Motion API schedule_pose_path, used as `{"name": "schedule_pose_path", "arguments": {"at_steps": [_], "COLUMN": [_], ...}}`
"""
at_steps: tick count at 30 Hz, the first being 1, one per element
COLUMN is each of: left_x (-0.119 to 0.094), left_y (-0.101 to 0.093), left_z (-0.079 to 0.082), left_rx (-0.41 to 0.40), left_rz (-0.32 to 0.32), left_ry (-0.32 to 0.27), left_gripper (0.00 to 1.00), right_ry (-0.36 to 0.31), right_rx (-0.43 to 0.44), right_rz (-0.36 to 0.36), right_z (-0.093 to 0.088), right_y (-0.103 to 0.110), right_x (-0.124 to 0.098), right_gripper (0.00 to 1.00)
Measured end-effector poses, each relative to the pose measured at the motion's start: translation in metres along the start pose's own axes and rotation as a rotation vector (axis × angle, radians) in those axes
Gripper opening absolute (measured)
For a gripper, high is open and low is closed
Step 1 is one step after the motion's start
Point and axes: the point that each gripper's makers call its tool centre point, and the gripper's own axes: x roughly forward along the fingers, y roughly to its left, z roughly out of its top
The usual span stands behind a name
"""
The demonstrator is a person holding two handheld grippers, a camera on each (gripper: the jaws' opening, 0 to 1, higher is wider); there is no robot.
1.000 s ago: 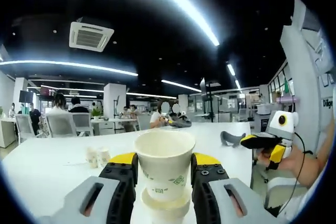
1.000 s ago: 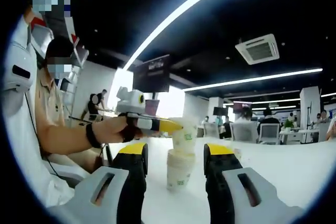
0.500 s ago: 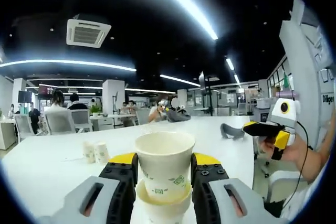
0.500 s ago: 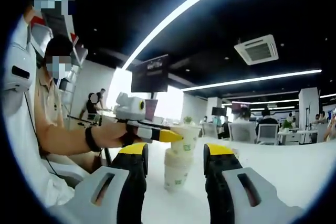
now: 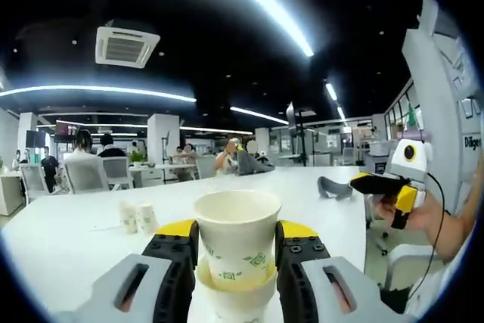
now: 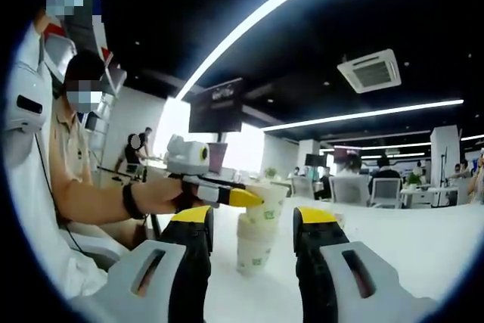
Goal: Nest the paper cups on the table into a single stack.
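Office ceiling lights are glowing over the white table (image 5: 68, 240). Left gripper (image 5: 237, 251) is clamping the top cup (image 5: 237, 226), sitting partly inside the stack (image 6: 253, 241); pushing straight down should seat it. Right gripper (image 6: 249, 241) is waiting with jaws apart, the stack standing ahead between them.

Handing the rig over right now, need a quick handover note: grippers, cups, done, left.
Left gripper: shut on the top cup, seated partway into the stack on the white table.
Right gripper: open, holding nothing, facing the stack from the side.
Done: top cup mostly nested.
Left: release it, then add the two small cups standing far off on the table.
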Motion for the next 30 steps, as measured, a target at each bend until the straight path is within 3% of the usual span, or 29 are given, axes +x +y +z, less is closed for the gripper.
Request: {"name": "schedule_pose_path", "arguments": {"at_steps": [3, 6, 7, 15, 20, 25, 30], "left_x": [0.0, 0.001, 0.001, -0.018, -0.04, -0.047, -0.052], "left_y": [0.0, 0.0, 0.001, 0.004, -0.001, -0.012, -0.014], "left_z": [-0.004, -0.014, -0.015, -0.016, -0.008, 0.005, 0.035], "left_rx": [0.004, -0.005, -0.007, -0.024, -0.05, -0.025, 0.022], "left_rz": [-0.004, -0.011, -0.007, 0.034, 0.063, 0.06, 0.062], "left_ry": [0.012, 0.057, 0.06, 0.048, 0.009, -0.021, -0.065], "left_gripper": [0.45, 0.65, 0.68, 0.65, 0.58, 0.57, 0.55], "right_ry": [0.0, 0.0, 0.001, 0.003, 0.008, 0.023, 0.015], "right_rx": [0.001, 0.003, 0.004, 0.017, 0.025, 0.052, 0.072], "right_rz": [-0.002, -0.004, -0.004, -0.007, 0.002, 0.003, -0.003], "right_z": [-0.001, -0.001, -0.001, -0.009, -0.014, -0.025, -0.025], "right_y": [-0.001, -0.002, -0.002, -0.005, 0.0, 0.0, 0.0], "right_x": [0.0, -0.001, -0.001, -0.001, 0.001, 0.005, 0.005], "right_gripper": [0.44, 0.44, 0.44, 0.44, 0.44, 0.44, 0.44]}}
